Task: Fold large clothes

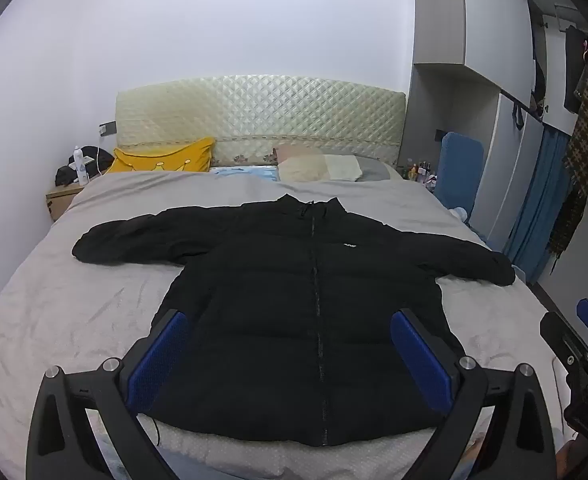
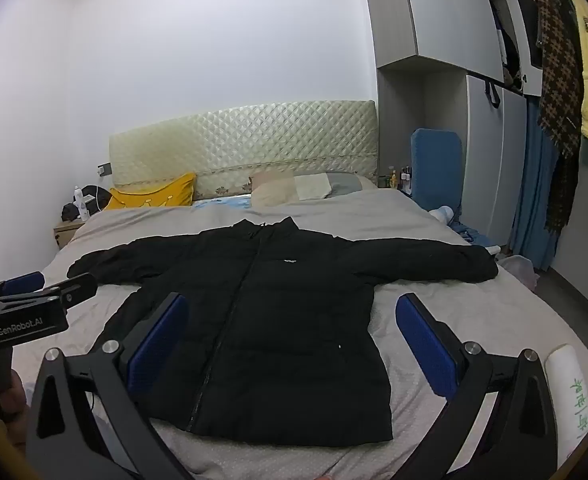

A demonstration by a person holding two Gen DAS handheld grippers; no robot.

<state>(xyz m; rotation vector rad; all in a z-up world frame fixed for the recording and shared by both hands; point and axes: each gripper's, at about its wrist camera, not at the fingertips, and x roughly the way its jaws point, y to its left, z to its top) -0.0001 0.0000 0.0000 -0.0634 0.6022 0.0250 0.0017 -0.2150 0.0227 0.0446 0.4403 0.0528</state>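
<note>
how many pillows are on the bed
2: a yellow pillow at the headboard's left end, and a beige pillow toward its right. More may be hidden behind them.

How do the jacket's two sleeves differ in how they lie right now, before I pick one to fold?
The left sleeve stops well inside the bed, with grey cover beyond its cuff; the right sleeve reaches almost to the bed's edge. The left sleeve looks bunched and wrinkled; the right sleeve lies straighter. Both are spread outward from the black jacket, flat on the cover, and neither is folded in or held by a claw.
</note>
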